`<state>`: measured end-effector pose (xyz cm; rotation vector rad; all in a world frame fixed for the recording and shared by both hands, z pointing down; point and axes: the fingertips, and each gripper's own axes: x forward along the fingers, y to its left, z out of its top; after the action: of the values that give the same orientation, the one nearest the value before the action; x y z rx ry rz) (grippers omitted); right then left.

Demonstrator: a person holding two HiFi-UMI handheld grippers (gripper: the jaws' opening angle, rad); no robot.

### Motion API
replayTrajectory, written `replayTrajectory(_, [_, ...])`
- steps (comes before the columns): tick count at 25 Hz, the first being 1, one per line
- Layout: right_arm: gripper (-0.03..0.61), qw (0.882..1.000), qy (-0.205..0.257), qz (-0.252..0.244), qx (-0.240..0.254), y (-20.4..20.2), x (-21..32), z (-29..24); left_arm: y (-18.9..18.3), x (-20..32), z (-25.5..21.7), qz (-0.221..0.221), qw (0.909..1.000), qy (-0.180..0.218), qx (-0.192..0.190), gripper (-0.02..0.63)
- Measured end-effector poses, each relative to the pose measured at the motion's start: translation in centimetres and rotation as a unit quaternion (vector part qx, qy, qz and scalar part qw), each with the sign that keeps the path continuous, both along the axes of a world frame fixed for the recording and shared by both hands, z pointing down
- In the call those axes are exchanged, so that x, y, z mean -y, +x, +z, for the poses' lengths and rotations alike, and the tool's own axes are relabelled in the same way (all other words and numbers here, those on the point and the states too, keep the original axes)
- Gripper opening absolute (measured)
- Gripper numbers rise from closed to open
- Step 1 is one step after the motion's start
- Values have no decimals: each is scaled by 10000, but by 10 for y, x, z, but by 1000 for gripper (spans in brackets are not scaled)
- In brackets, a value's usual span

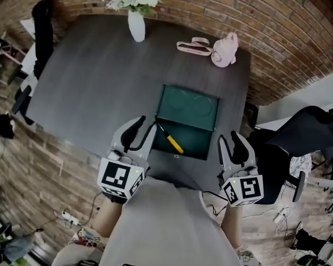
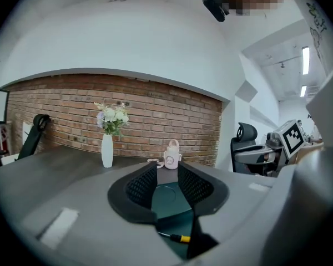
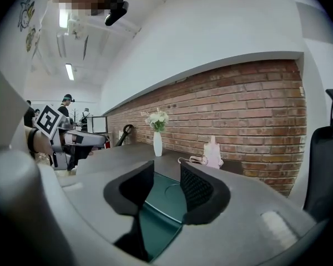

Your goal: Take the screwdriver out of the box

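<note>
From the head view, the left claw point(image 1: 143, 129) stands wide open with nothing in it, at the near left corner of the open green box point(image 1: 195, 142) on the dark grey surface point(image 1: 100, 82). The screwdriver point(image 1: 172, 141) lies inside the box, yellow handle and dark shaft, just to the right of this claw's tips and slanting away from them. The right claw point(image 1: 229, 140) is also spread and empty, just beside the box's near right corner, with the screwdriver off to its left. Far beyond both claws stand a white vase of flowers point(image 1: 136, 25) and a pink bag point(image 1: 225, 50) with its strap. A black office chair point(image 1: 305, 132) sits off to the right of the right claw.

In the left gripper view, the ribbed pads point(image 2: 142, 186) stand well apart, holding nothing. The box point(image 2: 166, 197) fills the gap between them, and the screwdriver's yellow handle point(image 2: 181, 238) shows low in that gap, beneath the pads and not pinched. Ahead, the vase point(image 2: 107, 150) is to the left and the pink bag point(image 2: 171, 155) straight on, in front of a brick wall point(image 2: 61, 110).

In the right gripper view, the jaws are likewise parted and empty. Only the green box point(image 3: 166, 204) lies beyond the gap, and the screwdriver is not seen here. The vase point(image 3: 157, 143) is ahead, the pink bag point(image 3: 213, 154) ahead to the right.
</note>
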<state>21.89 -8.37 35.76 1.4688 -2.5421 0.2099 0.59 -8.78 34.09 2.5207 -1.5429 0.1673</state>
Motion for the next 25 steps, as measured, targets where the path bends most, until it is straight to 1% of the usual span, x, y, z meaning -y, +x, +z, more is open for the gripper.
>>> replayTrajectory(4, [147,9997,-59,-229,63,-7,6,3,-3,-3,5,-140,9999,-56,37,121])
replayTrajectory(10, [152,9990,-190,-411,39,-23,13,7,-11,1,10,-195,9996,-195,22,123])
replayTrajectory(20, [152,9986,-337,-411,4,-39,23,14,-19,16,15,-24,9997,-250,-31,123])
replayTrajectory(25, [155,9978,-485,-457,-69,-47,25,20,-23,18,19,60,9996,-270,-63,123])
